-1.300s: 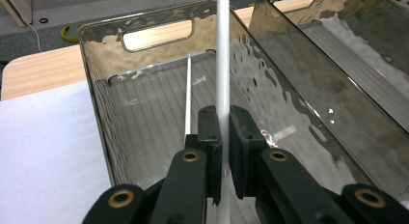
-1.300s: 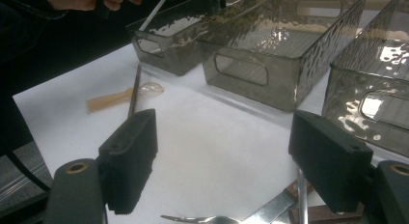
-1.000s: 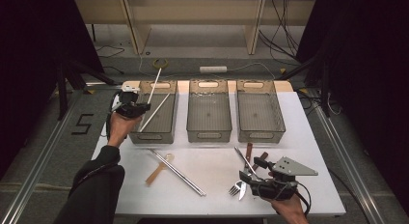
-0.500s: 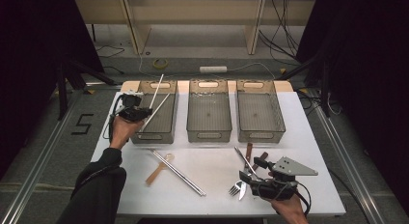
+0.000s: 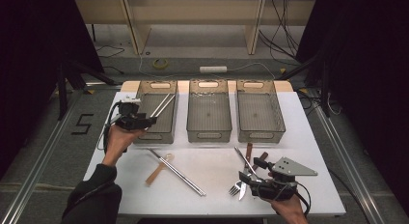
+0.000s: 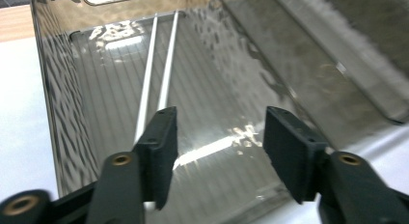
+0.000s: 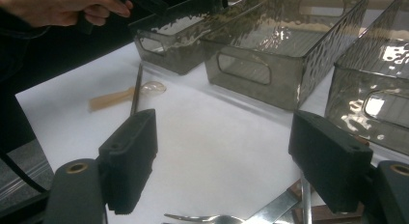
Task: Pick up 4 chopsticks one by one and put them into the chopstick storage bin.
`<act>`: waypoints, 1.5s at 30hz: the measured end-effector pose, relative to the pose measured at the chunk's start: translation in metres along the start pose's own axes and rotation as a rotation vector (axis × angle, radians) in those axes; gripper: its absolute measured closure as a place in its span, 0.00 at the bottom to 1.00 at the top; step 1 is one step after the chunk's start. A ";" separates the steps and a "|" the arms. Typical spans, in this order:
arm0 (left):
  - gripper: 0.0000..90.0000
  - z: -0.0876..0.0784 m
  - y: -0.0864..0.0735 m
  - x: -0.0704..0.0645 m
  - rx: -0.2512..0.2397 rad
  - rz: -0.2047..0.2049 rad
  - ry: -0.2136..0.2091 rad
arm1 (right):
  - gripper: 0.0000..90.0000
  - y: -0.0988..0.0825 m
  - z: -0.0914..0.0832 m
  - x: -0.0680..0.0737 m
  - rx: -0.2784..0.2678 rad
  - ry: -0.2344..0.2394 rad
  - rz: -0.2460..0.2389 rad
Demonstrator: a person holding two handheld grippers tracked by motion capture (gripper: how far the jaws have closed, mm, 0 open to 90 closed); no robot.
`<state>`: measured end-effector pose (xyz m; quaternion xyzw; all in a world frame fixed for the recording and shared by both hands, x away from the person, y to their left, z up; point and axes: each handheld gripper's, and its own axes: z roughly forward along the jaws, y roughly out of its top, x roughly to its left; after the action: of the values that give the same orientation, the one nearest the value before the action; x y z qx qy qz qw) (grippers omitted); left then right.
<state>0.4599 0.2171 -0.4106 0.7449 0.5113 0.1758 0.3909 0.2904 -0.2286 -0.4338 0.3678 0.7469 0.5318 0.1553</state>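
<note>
1. Right gripper view, nearest the person: the right tongs [image 7: 222,161] stand spread with nothing between them, hovering low over the fork [image 7: 212,217] on the desk [image 7: 207,137]. The fork lies in a crossed pile with a knife [image 5: 242,159] and a brown-handled piece [image 5: 249,151], just on the near side of the right bin [image 5: 258,117]. Closing here could pinch two pieces at once, or clip only the fork's tines so that it swings and drops.

2. Farther off, on the near side of the left bin [image 5: 155,113], a metal rod [image 5: 177,172] lies across a wooden spoon [image 5: 159,168]. Lifting either one carelessly would likely drag or flick the other toward the desk edge.

3. At the left bin itself, the left tongs [image 6: 219,137] have just been opening and now stand spread, empty, above its near end. The pair of white chopsticks [image 6: 156,79] lies inside that bin, slanting toward its far wall, and looks freshly let go.

4. The chopsticks' near ends run just beside and under the left pad [image 6: 161,147]. Pulling the left tongs back low could catch them and tip them out again, or knock the bin's thin wall and shift the bin against the middle bin [image 5: 208,115].
</note>
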 end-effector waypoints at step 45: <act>0.25 -0.064 -0.078 -0.072 -0.199 0.121 -0.280 | 0.35 0.009 0.059 0.046 0.184 0.120 -0.085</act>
<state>0.3391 0.1915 -0.4202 0.7491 0.3861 0.1434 0.5188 0.2991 -0.1541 -0.4410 0.3158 0.8155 0.4750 0.0981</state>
